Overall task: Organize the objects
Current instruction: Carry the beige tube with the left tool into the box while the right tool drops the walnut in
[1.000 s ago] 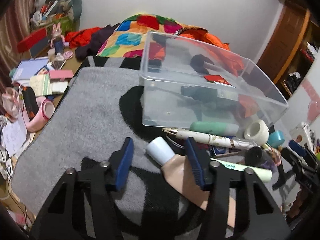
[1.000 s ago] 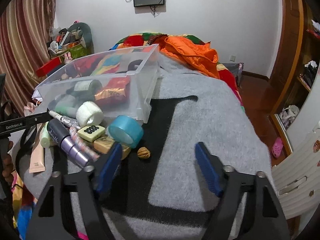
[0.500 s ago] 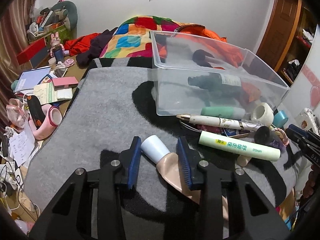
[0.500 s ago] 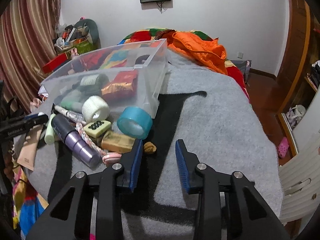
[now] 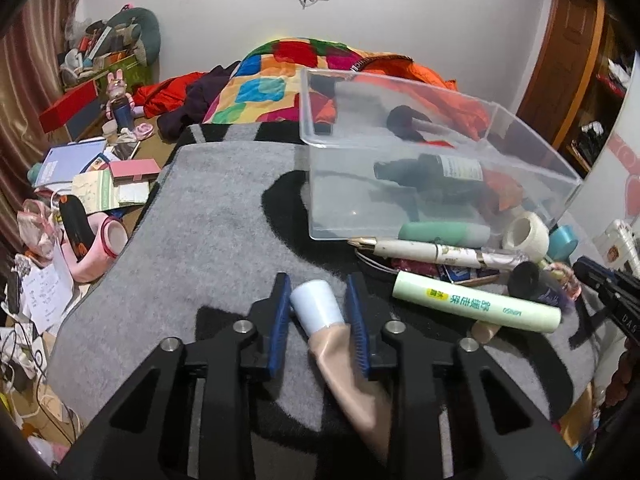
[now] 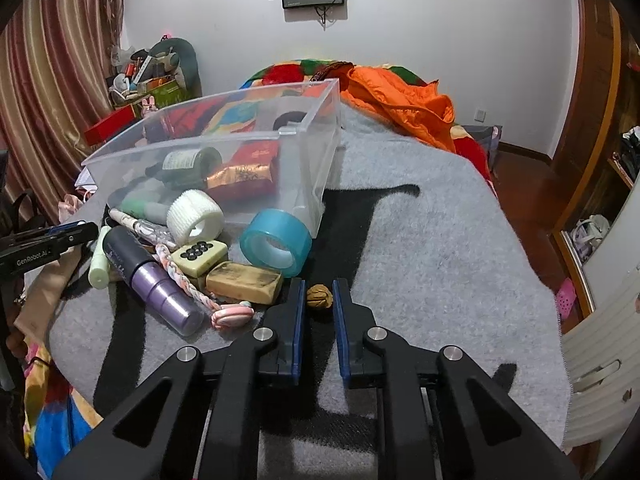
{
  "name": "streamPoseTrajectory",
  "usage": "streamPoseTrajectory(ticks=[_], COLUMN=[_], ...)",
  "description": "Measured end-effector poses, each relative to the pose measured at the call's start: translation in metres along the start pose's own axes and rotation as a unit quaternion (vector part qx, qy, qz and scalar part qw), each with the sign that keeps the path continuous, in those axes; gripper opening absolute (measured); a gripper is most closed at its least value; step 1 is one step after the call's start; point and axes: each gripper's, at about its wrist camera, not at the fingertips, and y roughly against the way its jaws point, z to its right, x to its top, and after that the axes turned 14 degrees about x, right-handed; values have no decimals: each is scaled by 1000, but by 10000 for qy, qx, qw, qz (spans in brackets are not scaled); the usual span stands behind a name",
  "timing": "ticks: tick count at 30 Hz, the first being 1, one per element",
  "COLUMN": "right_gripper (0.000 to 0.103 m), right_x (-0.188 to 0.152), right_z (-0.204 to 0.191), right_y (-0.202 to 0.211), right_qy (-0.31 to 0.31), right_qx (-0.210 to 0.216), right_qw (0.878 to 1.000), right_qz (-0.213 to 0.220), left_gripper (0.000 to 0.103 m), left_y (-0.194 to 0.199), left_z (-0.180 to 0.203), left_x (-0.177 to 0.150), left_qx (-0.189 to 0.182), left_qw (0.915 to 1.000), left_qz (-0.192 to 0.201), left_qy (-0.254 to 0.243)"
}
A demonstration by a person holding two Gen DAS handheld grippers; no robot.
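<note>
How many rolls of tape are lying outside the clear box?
2. A white roll leans against the clear box's front wall; a blue roll sits just to its right, by the box's corner. Others may be hidden in the pile.

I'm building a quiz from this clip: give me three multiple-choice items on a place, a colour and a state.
1. Where is the dark green bottle? A) inside the clear bin B) on the floor C) on the orange jacket
2. What colour is the tape roll in front of the bin? A) red B) blue C) black
3. What lies between the pads of the right gripper? A) a pen B) nothing C) a walnut

Answers: 1 A, it shows through the bin's wall. 2 B, translucent blue. 3 C, the walnut sits between the closed-in blue pads.
</note>
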Motion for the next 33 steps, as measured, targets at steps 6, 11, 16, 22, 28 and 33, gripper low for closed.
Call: streamPoseTrajectory(ticks=[6,11,16,22,28,33], right_gripper=[12,12,12,12,12,12], right_x=[2,7,19,37,53,63], right_z=[3,-2,-10,-23,-34,-41], right_y=[10,20,26,30,35,40], right_qy=[-176,-140,-42,108,252,331], right_qx=[47,50,122,294,372,438], right_qw=[9997,9995,9989,9973,9955,9938], right_qz=[165,282,444,660,831,967], left_gripper=[21,21,21,21,21,20], left_y=[13,27,40,55,80,100], left_z=[-3,-1,3,9,10,12], left_x=[6,11,20,36,50,58], left_qx=[-15,-136,-239,-299,-380,-409], left_qw=[9998,9995,9987,9974,9941,9910], left_qz=[159,292,438,662,1019,1271], left_qy=[68,29,47,16,-1,-32])
